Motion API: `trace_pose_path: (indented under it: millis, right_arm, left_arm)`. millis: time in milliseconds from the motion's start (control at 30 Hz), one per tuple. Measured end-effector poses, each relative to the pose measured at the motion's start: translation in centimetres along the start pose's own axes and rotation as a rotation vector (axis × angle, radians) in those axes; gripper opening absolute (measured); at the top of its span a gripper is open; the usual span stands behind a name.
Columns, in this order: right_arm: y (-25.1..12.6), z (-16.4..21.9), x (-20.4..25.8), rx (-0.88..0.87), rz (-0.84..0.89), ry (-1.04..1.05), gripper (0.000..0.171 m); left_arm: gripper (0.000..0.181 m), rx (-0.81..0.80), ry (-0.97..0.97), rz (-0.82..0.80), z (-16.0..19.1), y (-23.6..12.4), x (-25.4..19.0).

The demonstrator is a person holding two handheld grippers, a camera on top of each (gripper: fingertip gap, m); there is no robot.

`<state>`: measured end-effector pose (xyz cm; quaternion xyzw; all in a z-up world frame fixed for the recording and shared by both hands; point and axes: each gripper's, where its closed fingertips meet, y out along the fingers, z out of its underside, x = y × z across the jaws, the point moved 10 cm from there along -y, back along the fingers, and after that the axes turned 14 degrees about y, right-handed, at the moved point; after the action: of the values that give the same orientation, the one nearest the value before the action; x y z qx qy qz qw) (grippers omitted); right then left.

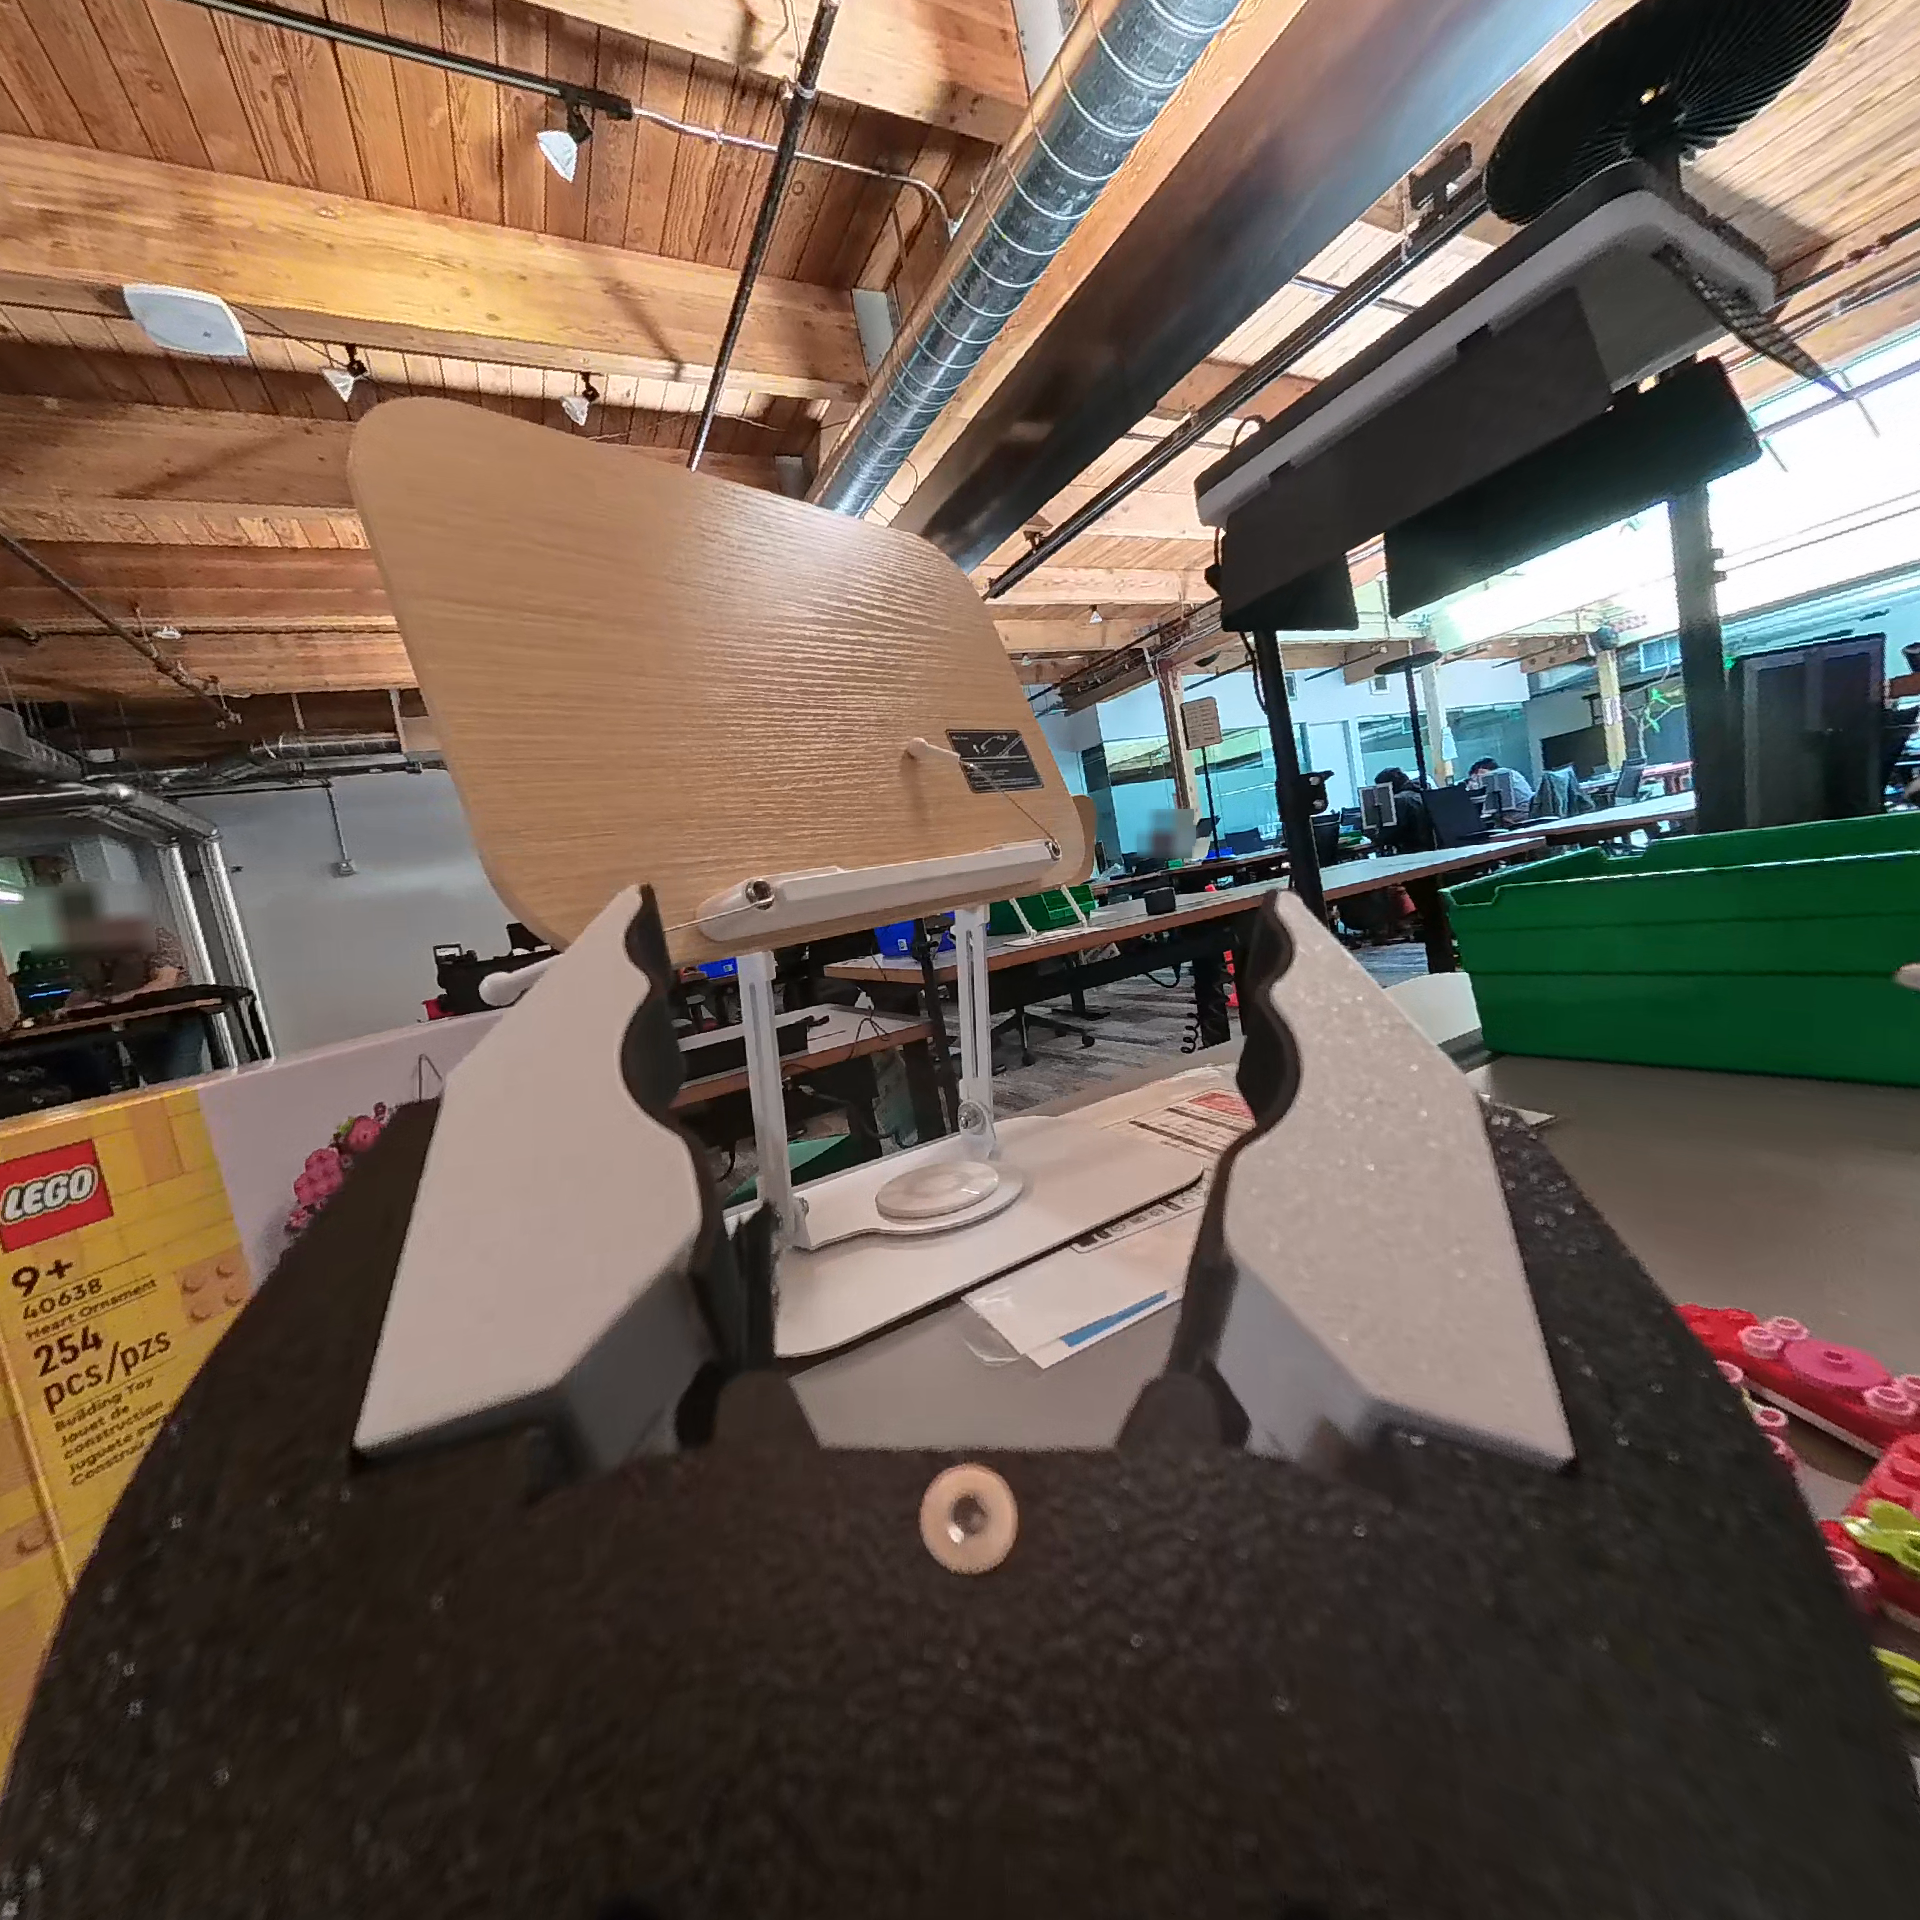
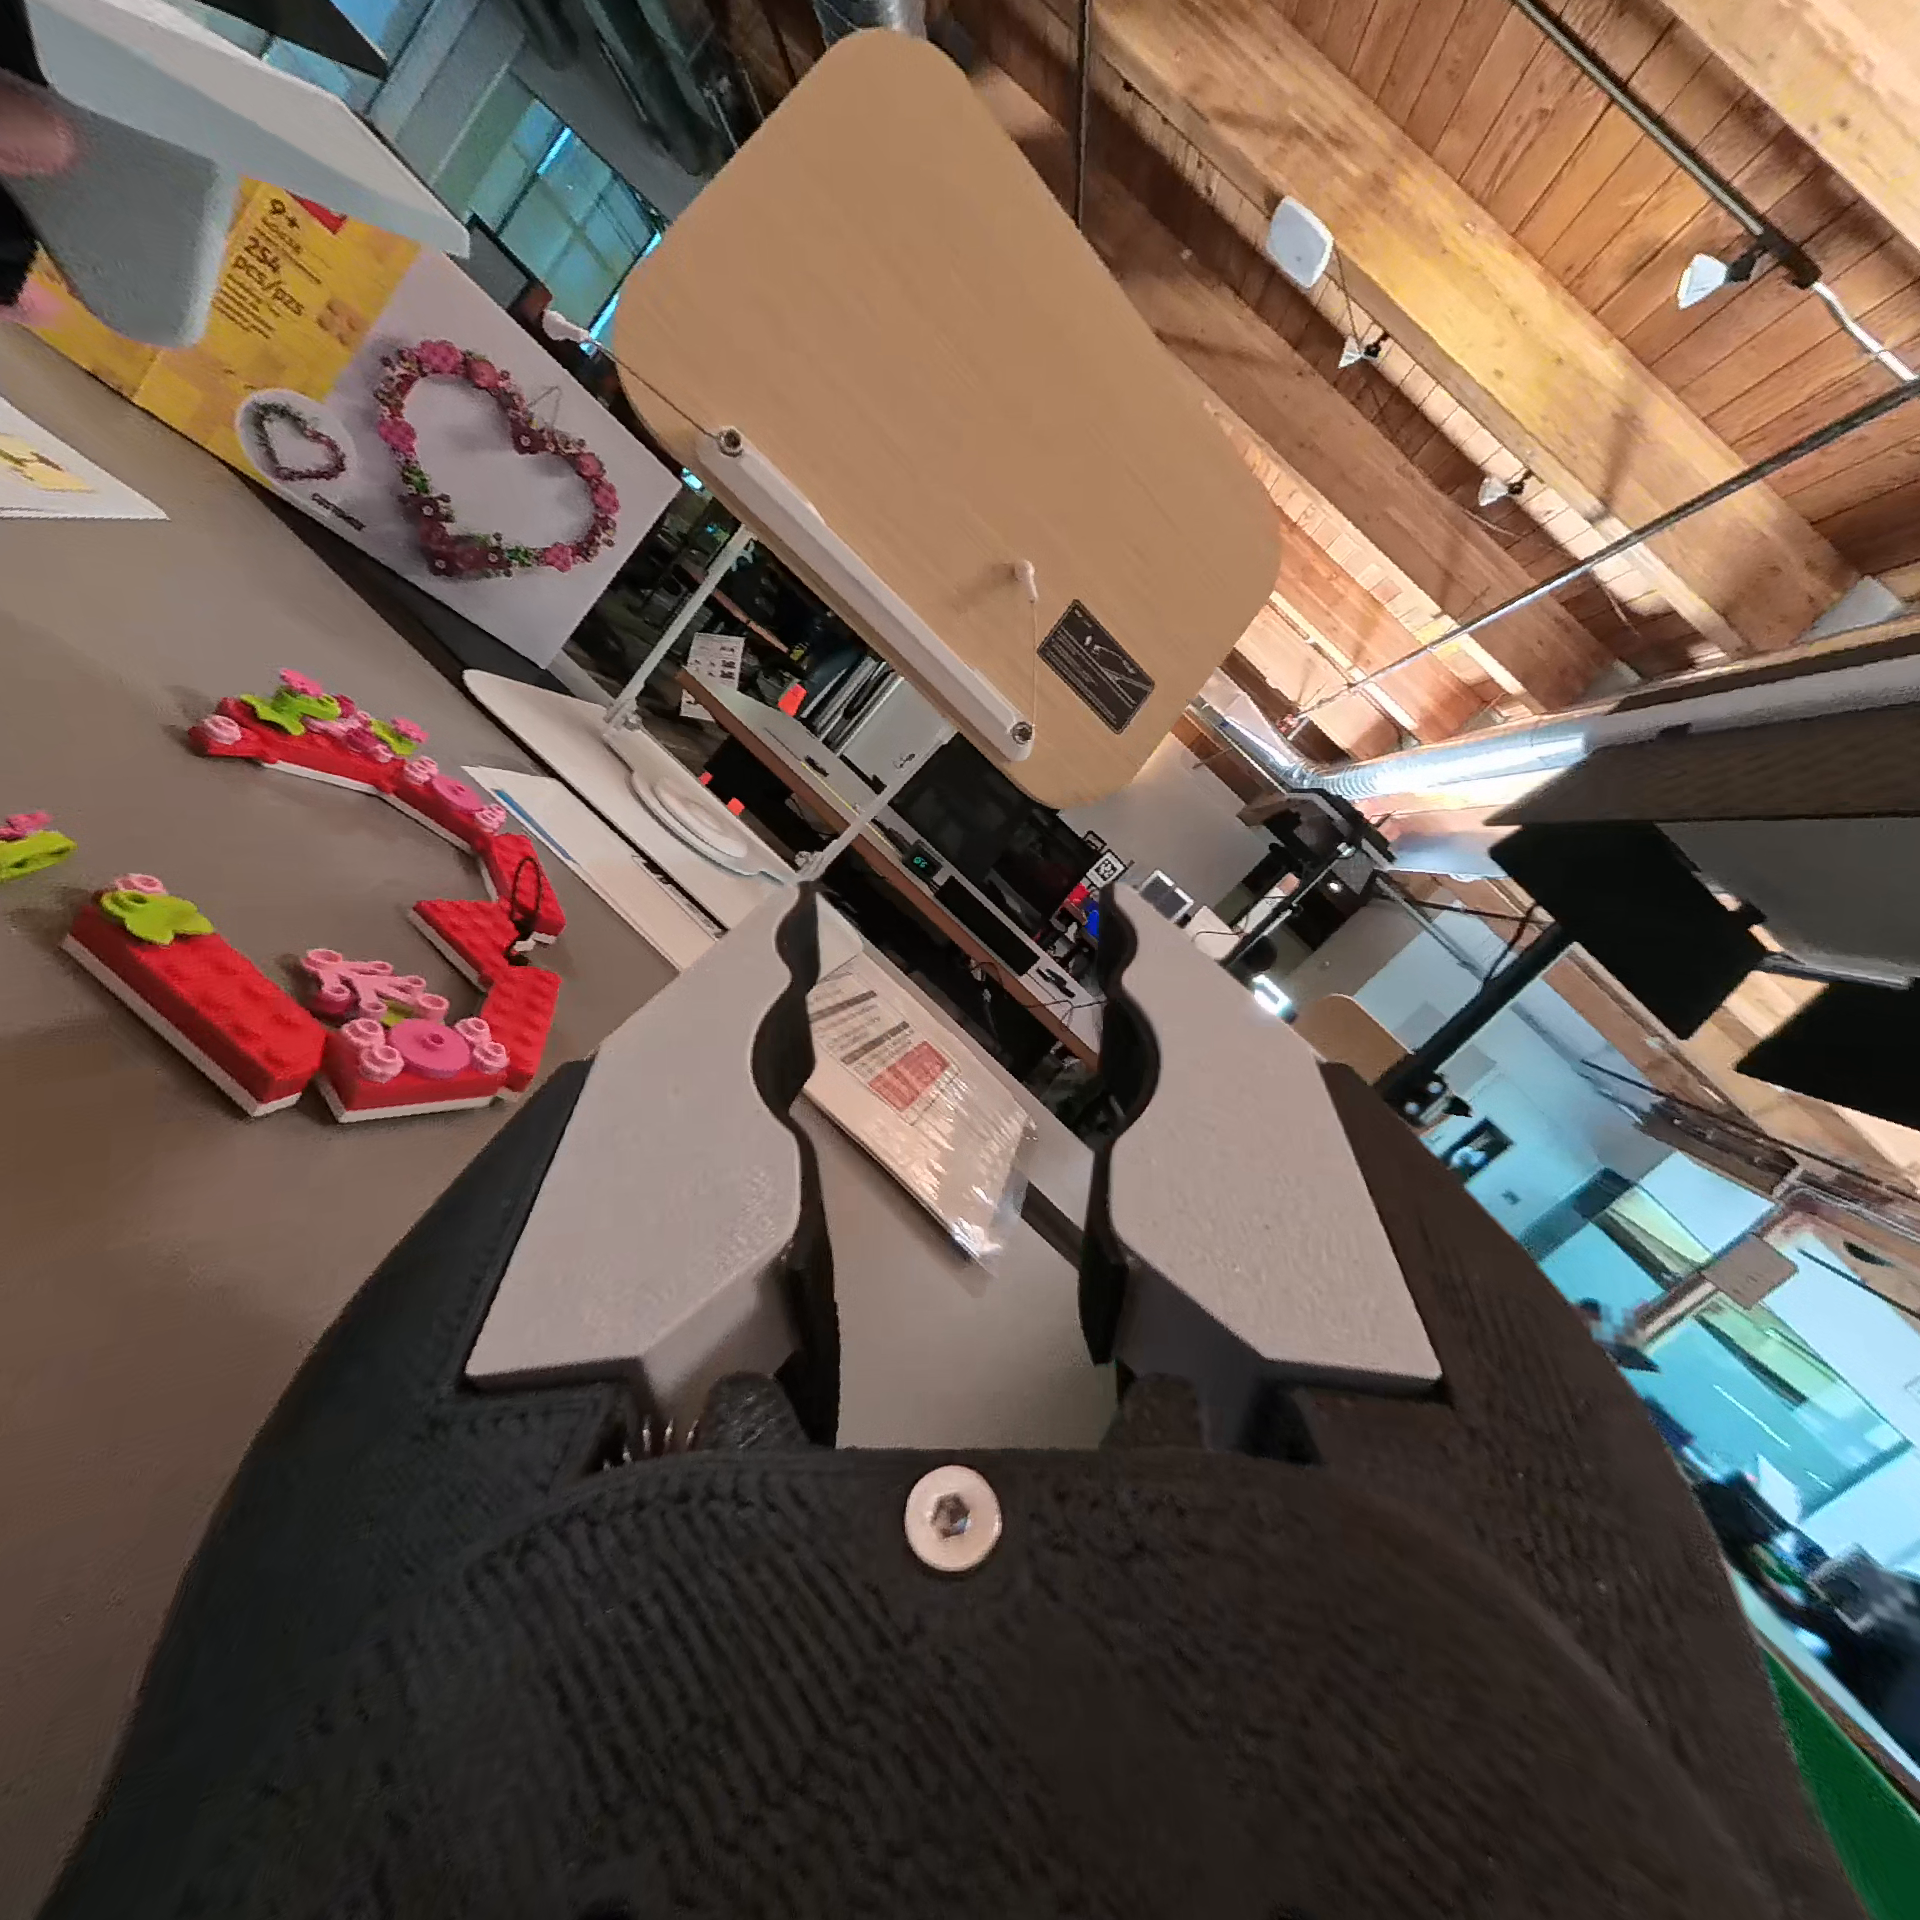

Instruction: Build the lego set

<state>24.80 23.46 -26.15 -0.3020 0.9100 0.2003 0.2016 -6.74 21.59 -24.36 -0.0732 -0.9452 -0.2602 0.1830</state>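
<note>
A partly built red lego heart [image 2: 457, 810] with pink flowers and green leaves lies on the grey table [image 2: 208, 1247], left of my right gripper. Separate red segments [image 2: 208, 997] lie beside it. A small pink-and-green piece [image 2: 26, 847] lies at the far left. Part of the red build [image 1: 1818, 1382] shows at the right edge of the left wrist view. My left gripper [image 1: 961, 935] is open and empty, facing a wooden book stand [image 1: 707, 665]. My right gripper [image 2: 958, 914] is open and empty above the table.
The lego box [image 1: 104, 1299] stands at the left, and shows behind the build in the right wrist view [image 2: 488, 447]. A clear bag with paper [image 2: 914, 1091] lies under the stand. Green bins [image 1: 1683, 935] stand at the right. A booklet corner [image 2: 52, 468] lies far left. The small pink-and-green piece [image 2: 26, 847] is about 15 centimetres from both grippers' fingertips.
</note>
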Motion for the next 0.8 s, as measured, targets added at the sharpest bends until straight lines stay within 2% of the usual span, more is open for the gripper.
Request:
trace_pose_path:
  millis: [467, 600, 700, 800]
  right_arm:
    - [1.7, 0.7, -0.2, 0.010, -0.019, 0.138, 0.050]
    - [2.1, 1.1, -0.5, 0.087, 0.092, 0.072, 0.042]
    - [2.1, 1.7, -1.0, 0.174, 0.161, 0.053, 0.030]
    - [2.0, 1.9, -1.6, 0.187, 0.181, 0.104, 0.024]
  left_arm:
    - [0.108, 0.014, -0.001, 0.030, 0.2, 0.1, -0.4]
    - [0.106, 0.021, 0.001, 0.044, 0.2, 0.2, -0.6]
    - [0.094, 0.030, -0.026, 0.085, 0.1, 0.1, -0.9]
    - [0.073, 0.066, -0.030, 0.160, 0.0, 0.2, -1.6]
